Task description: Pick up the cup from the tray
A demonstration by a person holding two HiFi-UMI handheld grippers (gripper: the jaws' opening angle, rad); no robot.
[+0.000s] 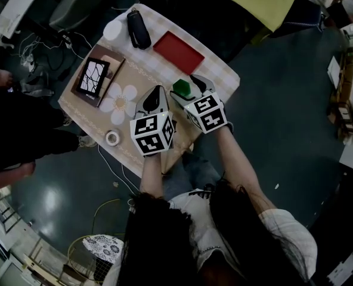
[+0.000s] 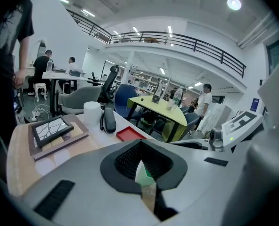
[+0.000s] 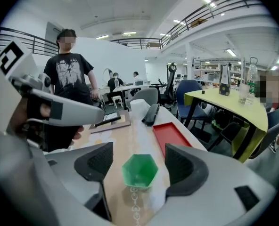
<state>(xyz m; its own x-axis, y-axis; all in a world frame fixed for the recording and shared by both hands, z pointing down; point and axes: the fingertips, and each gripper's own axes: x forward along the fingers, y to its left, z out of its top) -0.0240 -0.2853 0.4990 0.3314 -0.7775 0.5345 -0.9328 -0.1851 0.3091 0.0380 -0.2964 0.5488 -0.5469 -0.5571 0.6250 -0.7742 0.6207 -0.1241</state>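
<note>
The right gripper (image 3: 139,161), jaws wide apart, is straddling the green hexagonal cup (image 3: 140,172) without touching it. The left gripper (image 2: 141,167), jaws closed and empty, is hovering at the cup's eight o'clock.

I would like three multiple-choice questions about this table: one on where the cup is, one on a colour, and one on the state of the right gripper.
1. Where does the cup stand?
A. in the tray
B. on the tablecloth, near the tray
C. on the picture frame

2. What colour is the tray?
A. red
B. blue
C. yellow

3. The jaws of the right gripper are:
A. shut on the cup
B. shut and empty
C. apart

Answers:
1. B, the tray is bare and the cup sits on the cloth.
2. A, it is red in the head view.
3. C, the jaws stand clear of the cup.
</note>
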